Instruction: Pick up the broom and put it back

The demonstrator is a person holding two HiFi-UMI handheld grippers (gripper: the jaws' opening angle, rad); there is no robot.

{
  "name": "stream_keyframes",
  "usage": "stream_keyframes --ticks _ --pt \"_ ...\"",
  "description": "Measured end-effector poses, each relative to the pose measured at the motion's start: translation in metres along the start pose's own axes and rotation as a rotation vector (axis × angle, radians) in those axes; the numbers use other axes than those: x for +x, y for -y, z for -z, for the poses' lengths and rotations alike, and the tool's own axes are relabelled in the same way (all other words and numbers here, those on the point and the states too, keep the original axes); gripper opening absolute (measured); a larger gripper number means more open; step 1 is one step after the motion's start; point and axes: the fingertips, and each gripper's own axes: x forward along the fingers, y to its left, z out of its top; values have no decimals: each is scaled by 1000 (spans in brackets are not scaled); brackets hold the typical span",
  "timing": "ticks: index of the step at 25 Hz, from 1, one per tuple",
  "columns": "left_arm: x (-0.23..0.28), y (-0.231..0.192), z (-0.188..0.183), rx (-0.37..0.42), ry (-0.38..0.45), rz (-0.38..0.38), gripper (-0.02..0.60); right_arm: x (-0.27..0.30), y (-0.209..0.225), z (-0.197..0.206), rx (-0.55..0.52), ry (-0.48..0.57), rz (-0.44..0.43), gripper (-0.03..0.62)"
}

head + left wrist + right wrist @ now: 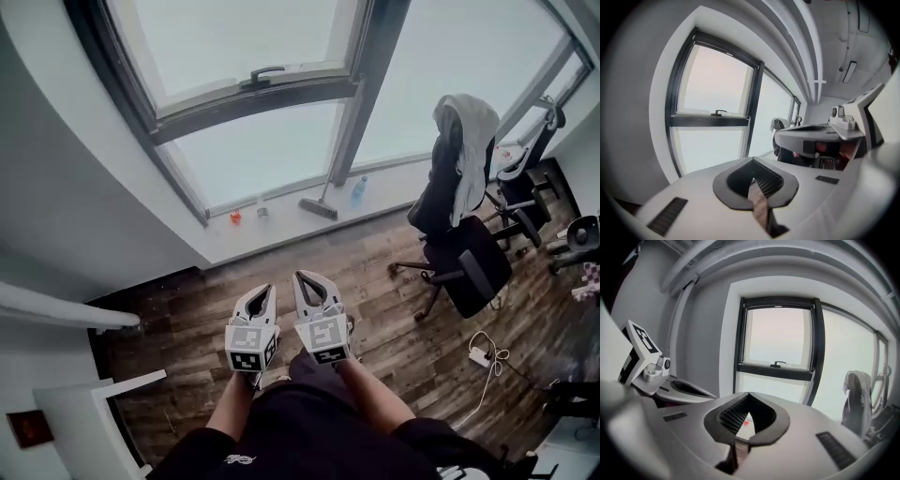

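The broom [319,206] leans against the window frame, its dark head resting on the white sill [281,230] below the big window. Both grippers hang side by side over the wooden floor, well short of the sill and pointing toward it. My left gripper [266,292] is shut with nothing in it; its tips [753,161] meet in front of the window. My right gripper [305,279] is shut too, its tips [748,395] closed and empty. The broom is hidden in both gripper views.
A black office chair [464,253] draped with a white and dark jacket stands right of the broom. A blue bottle [360,190] and small items [235,217] sit on the sill. A power strip with cable [481,356] lies on the floor at right. White furniture [84,412] stands at lower left.
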Motion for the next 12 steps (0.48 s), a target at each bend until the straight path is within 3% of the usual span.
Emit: stream_keyframes --ticks 5,8,12 --pt "84 17 -4 -20 -72 35 0 27 71 25 24 -51 34 20" --pt "127 30 -19 -21 -72 57 0 37 124 34 50 -63 80 20" --pt "166 52 -32 51 -108 122 0 40 176 35 109 -29 152 20"
